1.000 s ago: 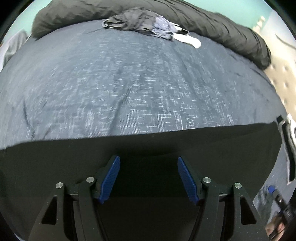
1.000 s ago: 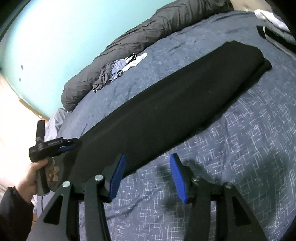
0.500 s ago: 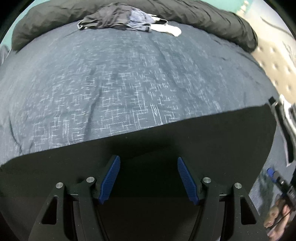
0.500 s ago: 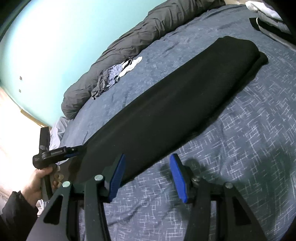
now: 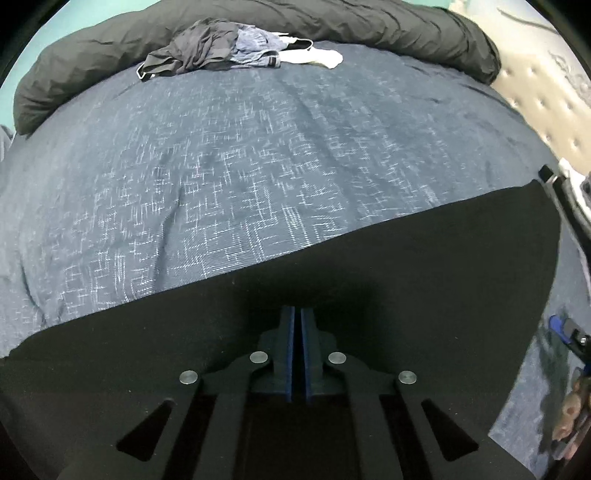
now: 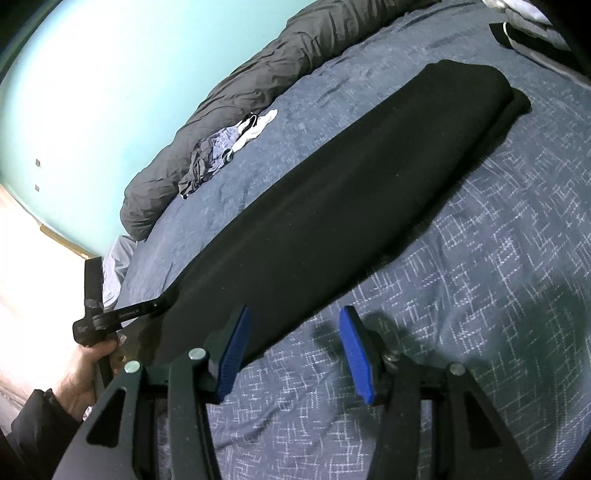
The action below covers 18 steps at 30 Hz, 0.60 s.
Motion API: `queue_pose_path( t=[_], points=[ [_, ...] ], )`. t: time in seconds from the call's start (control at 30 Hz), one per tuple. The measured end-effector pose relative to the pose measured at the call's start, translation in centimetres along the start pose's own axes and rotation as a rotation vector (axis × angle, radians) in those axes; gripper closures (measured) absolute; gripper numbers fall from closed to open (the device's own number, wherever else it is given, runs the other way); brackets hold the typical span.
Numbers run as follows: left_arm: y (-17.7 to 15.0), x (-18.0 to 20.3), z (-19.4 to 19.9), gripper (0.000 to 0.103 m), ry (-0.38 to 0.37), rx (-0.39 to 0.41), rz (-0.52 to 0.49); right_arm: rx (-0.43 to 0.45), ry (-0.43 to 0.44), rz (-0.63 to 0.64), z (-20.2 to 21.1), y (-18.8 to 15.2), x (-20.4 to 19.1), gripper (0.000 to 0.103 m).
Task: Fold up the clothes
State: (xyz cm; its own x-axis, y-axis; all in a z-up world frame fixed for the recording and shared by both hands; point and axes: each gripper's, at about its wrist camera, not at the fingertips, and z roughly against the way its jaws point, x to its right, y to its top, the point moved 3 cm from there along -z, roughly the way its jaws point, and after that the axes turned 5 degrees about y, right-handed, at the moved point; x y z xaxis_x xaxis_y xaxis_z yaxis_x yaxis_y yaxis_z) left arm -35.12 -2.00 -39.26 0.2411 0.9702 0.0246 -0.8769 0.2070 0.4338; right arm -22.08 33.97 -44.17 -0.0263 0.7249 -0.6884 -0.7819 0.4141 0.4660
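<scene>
Pressed together, the left gripper shows its two blue pads flat against each other in the left wrist view, with only a thin dark seam between them. It sits low over the black garment, whose near portion fills the bottom of this view; whether any cloth is caught in the seam cannot be told, since the fabric and the gripper body are both dark. Beyond the garment's straight far edge spreads the blue patterned bedspread. At the far side of the bed a small pile of loose clothes, with a white piece at its right end, lies against a rolled dark grey duvet. A tufted beige headboard curves down the right edge.

From the right wrist view, the right gripper stands spread, its blue pads well apart with nothing between them, over the bedspread just beside the garment's near edge. The black garment lies as one long folded strip running diagonally from lower left to upper right, flat on the bed. At its lower left end the left gripper touches the cloth, held by a hand in a dark sleeve. The clothes pile and the duvet lie beyond, under a pale turquoise wall.
</scene>
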Motion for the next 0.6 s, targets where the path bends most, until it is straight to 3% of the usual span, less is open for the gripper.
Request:
queue_pose_path(
  t=[0.23,0.4,0.6],
  points=[
    [0.8,-1.4,2.3,0.1,-0.06,0.035,0.048,0.003,0.008,-0.018,0.1,0.0,0.2,0.052],
    [1.9,-1.9,3.5,0.1,-0.035,0.072,0.048,0.004,0.01,-0.022,0.2,0.0,0.1,0.052],
    [3.6,-1.4,1.2,0.101,-0.009,0.064,0.077,0.009,0.012,-0.027,0.4,0.0,0.2,0.052]
  ],
)
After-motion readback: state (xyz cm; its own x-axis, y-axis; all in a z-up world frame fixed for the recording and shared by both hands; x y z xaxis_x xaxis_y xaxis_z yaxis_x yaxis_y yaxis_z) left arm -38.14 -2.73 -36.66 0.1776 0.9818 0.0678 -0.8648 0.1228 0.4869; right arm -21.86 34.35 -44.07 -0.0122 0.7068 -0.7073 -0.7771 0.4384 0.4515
